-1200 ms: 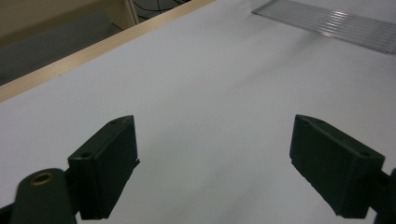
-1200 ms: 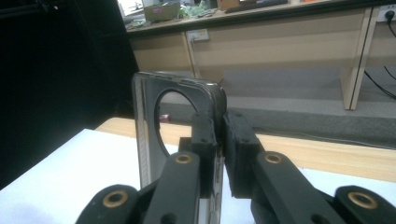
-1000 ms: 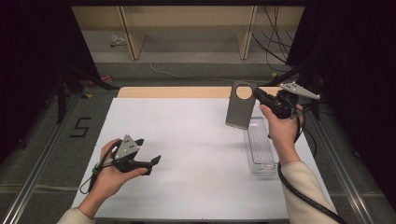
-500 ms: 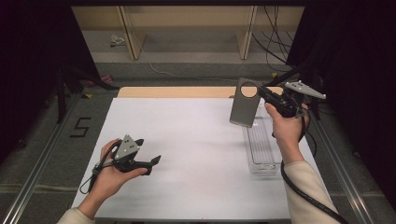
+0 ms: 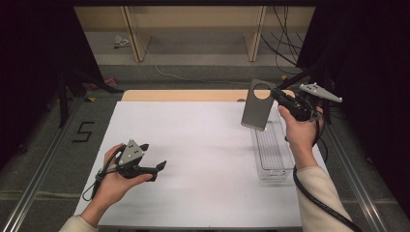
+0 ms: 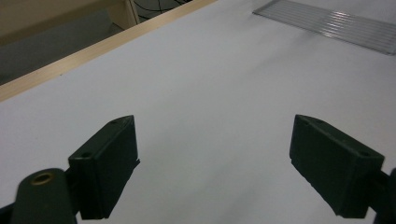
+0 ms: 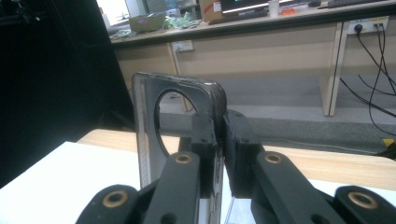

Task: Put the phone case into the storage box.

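**Lid lifted higher, drifting right over the bin**

L gripper [image 5: 162, 166] unchanged: resting low on the white table [image 5: 203, 145], jaws spread wide, nothing between them. R gripper [image 5: 276, 93] is clenched on the top edge of the grey lid [image 5: 256, 111], which hangs upright. Vs 1 s ago the lid has moved up and rightward, now above the clear bin's [image 5: 272, 145] far end. Prob. being carried clear, so the bin is left uncovered.

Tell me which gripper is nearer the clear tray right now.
Right. The right gripper hangs just above the far end of the clear tray, shut on the grey lid. The left gripper rests open far across the white table, near its front left.
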Tool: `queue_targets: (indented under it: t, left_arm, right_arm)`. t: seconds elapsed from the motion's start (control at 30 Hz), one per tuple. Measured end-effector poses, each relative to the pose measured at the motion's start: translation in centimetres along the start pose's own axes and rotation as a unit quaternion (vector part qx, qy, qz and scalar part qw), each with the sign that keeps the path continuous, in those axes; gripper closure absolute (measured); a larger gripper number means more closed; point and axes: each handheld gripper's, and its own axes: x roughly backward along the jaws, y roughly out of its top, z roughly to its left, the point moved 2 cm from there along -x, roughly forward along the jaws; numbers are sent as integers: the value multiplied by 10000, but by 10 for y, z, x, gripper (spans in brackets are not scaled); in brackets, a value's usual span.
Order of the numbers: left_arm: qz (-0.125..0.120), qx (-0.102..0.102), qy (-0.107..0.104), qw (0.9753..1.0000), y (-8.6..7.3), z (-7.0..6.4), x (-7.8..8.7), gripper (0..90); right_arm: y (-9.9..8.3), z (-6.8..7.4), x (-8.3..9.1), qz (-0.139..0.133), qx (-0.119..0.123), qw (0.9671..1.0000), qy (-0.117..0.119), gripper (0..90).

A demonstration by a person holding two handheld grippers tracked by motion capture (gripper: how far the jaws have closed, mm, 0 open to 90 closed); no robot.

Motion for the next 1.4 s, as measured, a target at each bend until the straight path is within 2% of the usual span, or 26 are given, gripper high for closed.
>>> queue_targets:
  t: [1.4]
  left_arm:
    - [1, 6, 4, 10000, 0, 0, 0, 149]
  right_arm:
    - [6, -15, 9, -141, 6, 9996, -251, 834]
